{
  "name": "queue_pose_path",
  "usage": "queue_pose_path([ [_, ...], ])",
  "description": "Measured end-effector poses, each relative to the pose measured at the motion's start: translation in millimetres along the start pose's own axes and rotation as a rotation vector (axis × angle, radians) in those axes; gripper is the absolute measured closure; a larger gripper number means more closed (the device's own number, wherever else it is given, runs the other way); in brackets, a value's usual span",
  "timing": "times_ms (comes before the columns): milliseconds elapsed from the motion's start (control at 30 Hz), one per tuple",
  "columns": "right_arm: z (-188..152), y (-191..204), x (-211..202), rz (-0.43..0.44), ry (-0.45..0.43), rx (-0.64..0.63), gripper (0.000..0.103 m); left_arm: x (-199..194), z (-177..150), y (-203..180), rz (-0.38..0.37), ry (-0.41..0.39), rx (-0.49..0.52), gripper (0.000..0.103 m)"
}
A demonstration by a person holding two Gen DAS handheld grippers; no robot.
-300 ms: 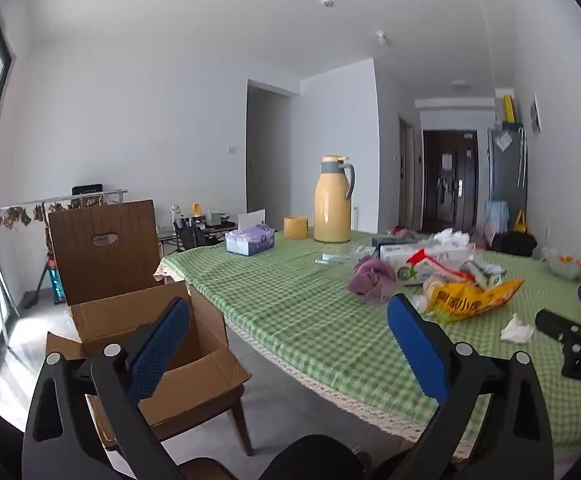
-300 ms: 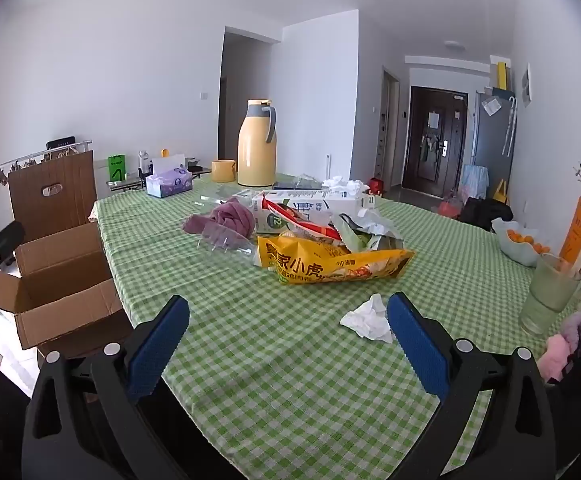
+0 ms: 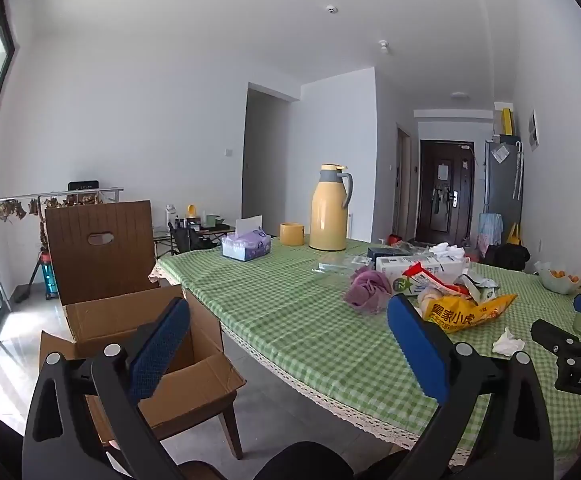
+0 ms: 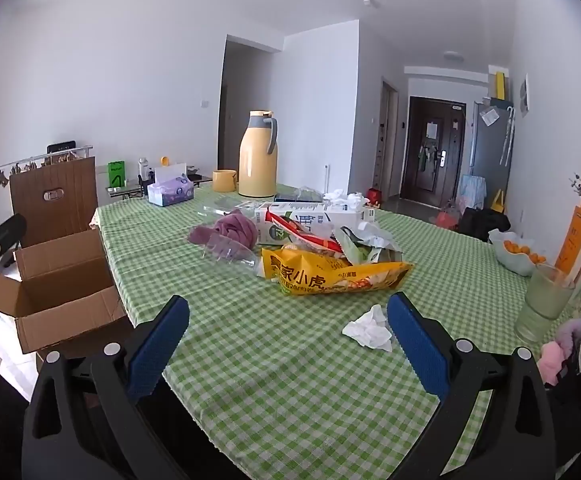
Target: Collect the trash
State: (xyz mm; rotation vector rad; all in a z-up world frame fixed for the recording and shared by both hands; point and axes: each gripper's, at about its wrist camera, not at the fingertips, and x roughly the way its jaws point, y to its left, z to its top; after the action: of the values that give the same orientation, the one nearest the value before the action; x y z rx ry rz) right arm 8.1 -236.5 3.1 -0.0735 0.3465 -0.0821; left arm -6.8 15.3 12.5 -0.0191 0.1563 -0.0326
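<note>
A heap of trash lies on the green checked table (image 4: 274, 360): a yellow snack bag (image 4: 330, 276), a white milk carton (image 4: 310, 216), a clear plastic bottle (image 4: 230, 250), a purple cloth (image 4: 230, 228) and a crumpled white tissue (image 4: 368, 330). My right gripper (image 4: 288, 344) is open and empty, above the table's near part, its right finger beside the tissue. My left gripper (image 3: 288, 344) is open and empty, off the table's left edge, above an open cardboard box (image 3: 138, 340) on a chair. The snack bag (image 3: 466, 314) and tissue (image 3: 508, 342) also show in the left wrist view.
A yellow thermos (image 4: 257, 154), a yellow cup (image 4: 224, 181) and a purple tissue box (image 4: 170, 192) stand at the table's far end. A glass of green drink (image 4: 546, 300) and a bowl of oranges (image 4: 518, 254) stand at the right.
The right wrist view has dropped slightly toward the table, bringing the tissue closer to the right finger. The left gripper has barely moved.
</note>
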Motion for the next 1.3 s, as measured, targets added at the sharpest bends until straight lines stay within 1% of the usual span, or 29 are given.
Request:
queue_pose_path([
  [167, 2.1, 8.0, -4.6, 0.008, -0.024, 0.000, 0.007, -1.4, 4.1, 3.6, -0.009, 0.009, 0.000, 0.007],
  [267, 3.4, 12.9, -3.7, 0.013, -0.018, -0.011, 0.007, -6.4, 6.5, 5.0, -0.010, -0.011, -0.011, 0.007],
  [400, 5.2, 17.9, -5.9, 0.013, -0.036, -0.029, 0.007, -6.8, 5.7, 10.0, -0.018, -0.015, -0.009, 0.007],
  [567, 6.1, 17.7, -4.9, 0.008, -0.031, -0.030, 0.007, -4.4, 6.2, 15.0, -0.020, -0.008, -0.026, 0.007],
  [800, 5.5, 18.2, -5.7, -0.005, -0.035, -0.028, 0.008, -0.2, 2.4, 16.6, -0.018, 0.004, -0.025, 0.007],
  [1300, 4.2, 15.4, -7.3, -0.008, -0.037, -0.019, 0.007, -2.6, 4.3, 15.5, -0.015, -0.008, -0.025, 0.007],
])
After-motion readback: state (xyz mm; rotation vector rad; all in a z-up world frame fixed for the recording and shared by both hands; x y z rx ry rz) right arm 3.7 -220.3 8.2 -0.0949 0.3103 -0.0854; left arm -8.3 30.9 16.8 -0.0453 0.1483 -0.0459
